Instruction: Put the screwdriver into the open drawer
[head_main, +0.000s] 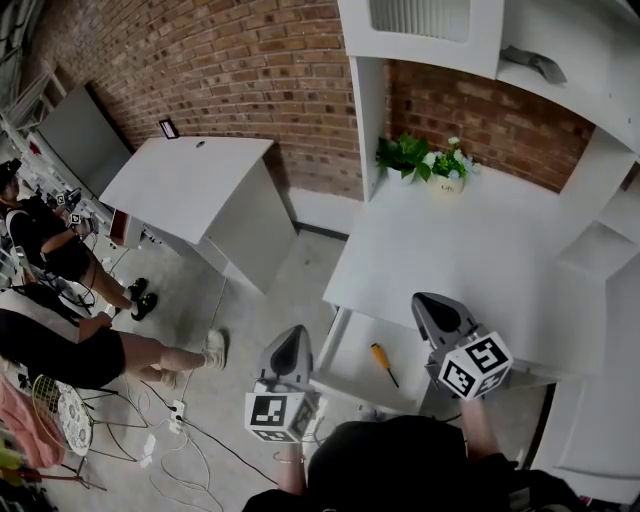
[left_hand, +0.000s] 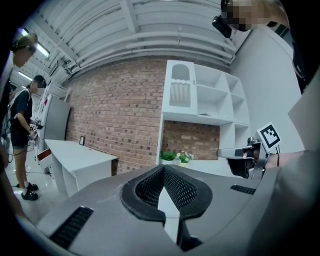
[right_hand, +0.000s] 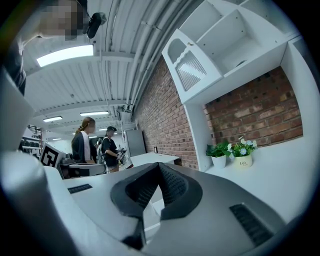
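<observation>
The screwdriver (head_main: 383, 362), with an orange handle and a dark shaft, lies inside the open white drawer (head_main: 340, 385) under the desk front. My left gripper (head_main: 290, 343) hovers just left of the drawer, its jaws shut with nothing between them (left_hand: 163, 169). Above the desk's front edge, to the right of the screwdriver, my right gripper (head_main: 428, 303) is also shut and empty (right_hand: 159, 165). Both point roughly level toward the brick wall. Neither touches the screwdriver.
The white desk (head_main: 470, 240) carries two small potted plants (head_main: 405, 158) (head_main: 450, 172) at its back, under white shelving (head_main: 420, 30). A second white table (head_main: 190, 180) stands to the left. People (head_main: 60, 340) and floor cables (head_main: 175, 425) are at the far left.
</observation>
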